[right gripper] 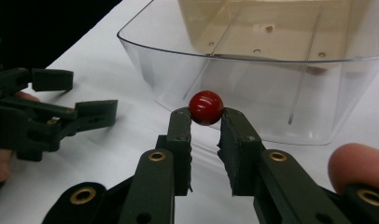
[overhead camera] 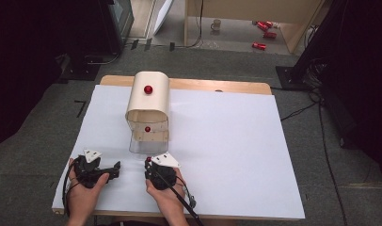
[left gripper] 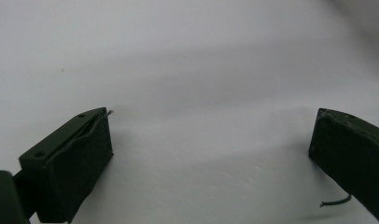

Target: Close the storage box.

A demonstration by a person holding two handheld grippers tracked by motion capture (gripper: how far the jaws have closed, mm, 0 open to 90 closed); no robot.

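A cream box [overhead camera: 148,96] with a rounded top and a red knob [overhead camera: 147,89] stands at the table's back left. A clear plastic drawer [overhead camera: 149,141] [right gripper: 253,70] sticks out of its front, towards me. My right gripper [overhead camera: 148,163] [right gripper: 206,128] is shut on the small red ball knob [right gripper: 206,107] [overhead camera: 147,160] at the drawer's front wall. A second red knob [overhead camera: 147,129] sits on the cream part inside. My left gripper [overhead camera: 115,168] [left gripper: 211,140] [right gripper: 85,95] rests open on the white surface to the left, nothing between its jaws.
The white sheet [overhead camera: 226,141] covers the wooden table [overhead camera: 236,87]. A black cable [overhead camera: 182,202] trails from the right gripper over the near edge. On the floor beyond lie red cans [overhead camera: 264,28] and a mug [overhead camera: 216,24]. Dark equipment [overhead camera: 109,23] stands at both sides.
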